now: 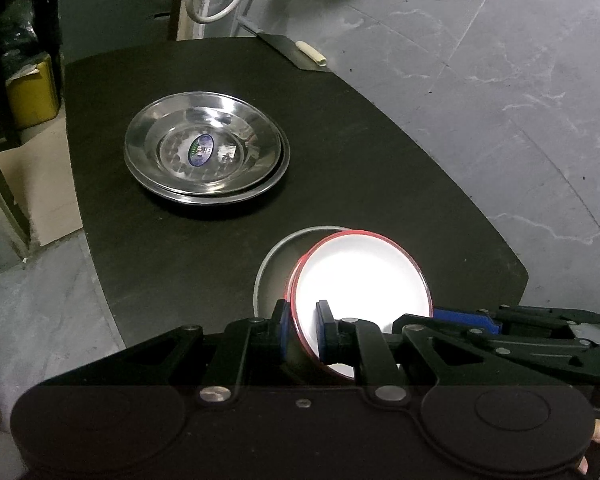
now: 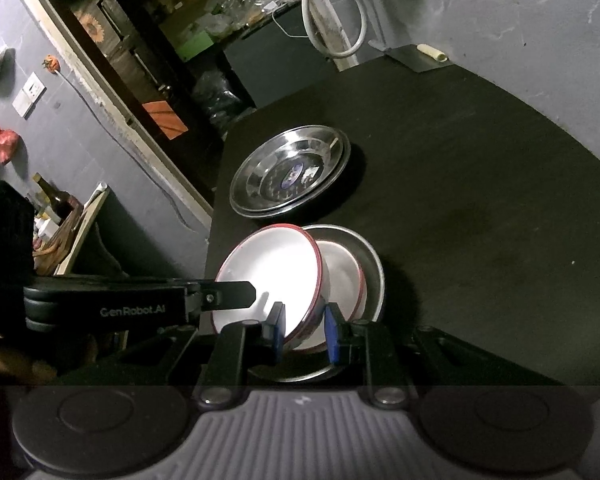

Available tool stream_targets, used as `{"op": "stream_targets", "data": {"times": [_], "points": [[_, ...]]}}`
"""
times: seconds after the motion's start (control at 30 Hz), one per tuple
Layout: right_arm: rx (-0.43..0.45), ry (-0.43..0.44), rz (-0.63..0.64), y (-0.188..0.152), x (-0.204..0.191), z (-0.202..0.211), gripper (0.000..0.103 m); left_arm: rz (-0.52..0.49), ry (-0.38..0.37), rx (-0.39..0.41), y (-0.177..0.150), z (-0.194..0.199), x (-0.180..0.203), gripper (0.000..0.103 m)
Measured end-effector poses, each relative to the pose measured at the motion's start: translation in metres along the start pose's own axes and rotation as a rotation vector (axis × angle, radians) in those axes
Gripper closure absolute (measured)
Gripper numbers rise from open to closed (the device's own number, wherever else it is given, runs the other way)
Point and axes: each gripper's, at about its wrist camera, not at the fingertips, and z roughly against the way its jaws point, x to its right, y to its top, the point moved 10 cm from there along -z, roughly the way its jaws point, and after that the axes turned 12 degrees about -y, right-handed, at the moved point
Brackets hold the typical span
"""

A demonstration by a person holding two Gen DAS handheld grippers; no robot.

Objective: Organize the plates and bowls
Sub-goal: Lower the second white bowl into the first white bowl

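Note:
A white bowl with a red rim (image 1: 364, 276) (image 2: 272, 272) is tilted over a grey-rimmed metal plate (image 1: 268, 264) (image 2: 374, 268) on the black table. A second red-rimmed white bowl (image 2: 342, 276) lies under it. My left gripper (image 1: 303, 328) is shut on the top bowl's near rim. My right gripper (image 2: 303, 334) straddles the same bowl's rim, its blue pads close to it; contact is unclear. Two stacked steel plates (image 1: 204, 148) (image 2: 290, 172) sit farther back.
The black table (image 1: 380, 168) (image 2: 480, 184) ends close on the left and near sides. A small black sheet with a cream roll (image 1: 310, 53) (image 2: 432, 53) lies at its far edge. Shelves and clutter (image 2: 100, 80) stand beyond the left side.

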Motion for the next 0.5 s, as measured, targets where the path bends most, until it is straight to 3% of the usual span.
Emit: {"op": "stream_targets", "data": {"times": [0.5], "points": [[-0.002, 0.001, -0.027, 0.0023, 0.0064, -0.0016, 0.080, -0.011, 0.022, -0.017, 0.0006, -0.0047, 0.0050, 0.089]]}}
